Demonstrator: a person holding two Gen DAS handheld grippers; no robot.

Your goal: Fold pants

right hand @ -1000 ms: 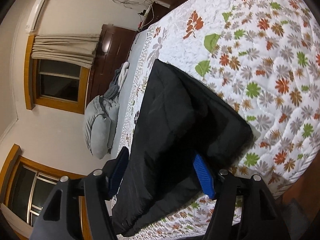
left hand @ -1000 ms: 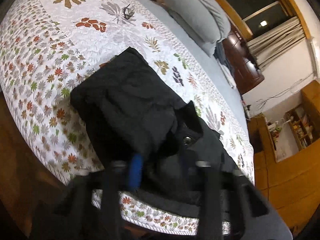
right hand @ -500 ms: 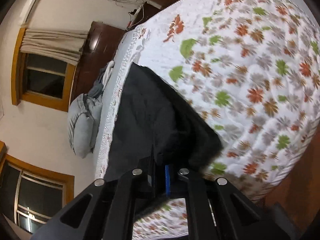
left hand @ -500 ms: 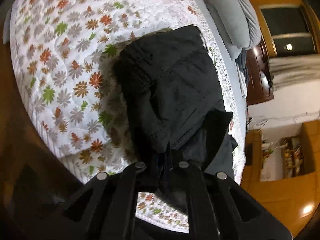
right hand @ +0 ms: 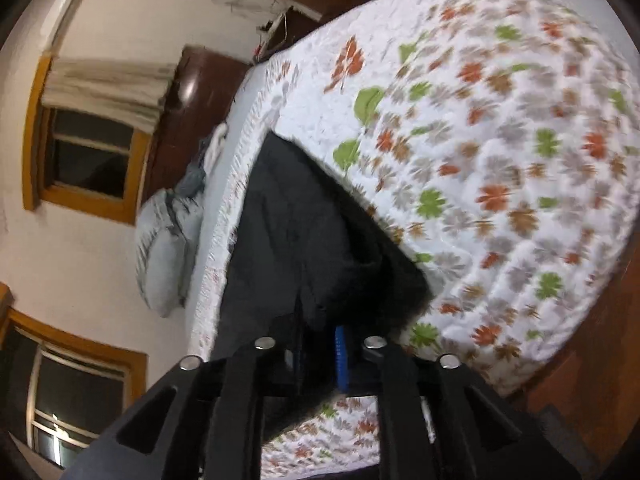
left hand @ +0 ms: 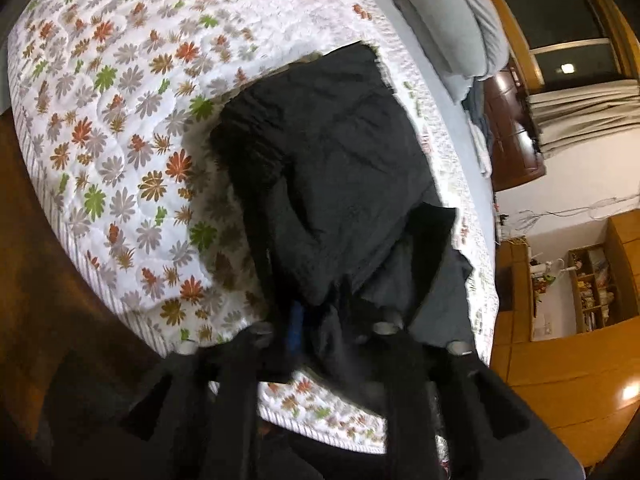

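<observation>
Black pants (left hand: 336, 168), already doubled into a thick bundle, are seen lying on a leaf-patterned quilt (left hand: 120, 128) near the bed's foot edge. The left gripper (left hand: 320, 320) is set at the bundle's near end, its jaws opening with dark cloth between them; whether the pads press cannot be told. At the other near corner the right gripper (right hand: 320, 340) is likewise placed, jaws opening narrowly around a fabric fold, apparently so both corners can be let go together. Beyond the pants, grey pillows (left hand: 452, 20), a curtained window (right hand: 92, 152) and wooden shelving (left hand: 592, 280) are visible.
</observation>
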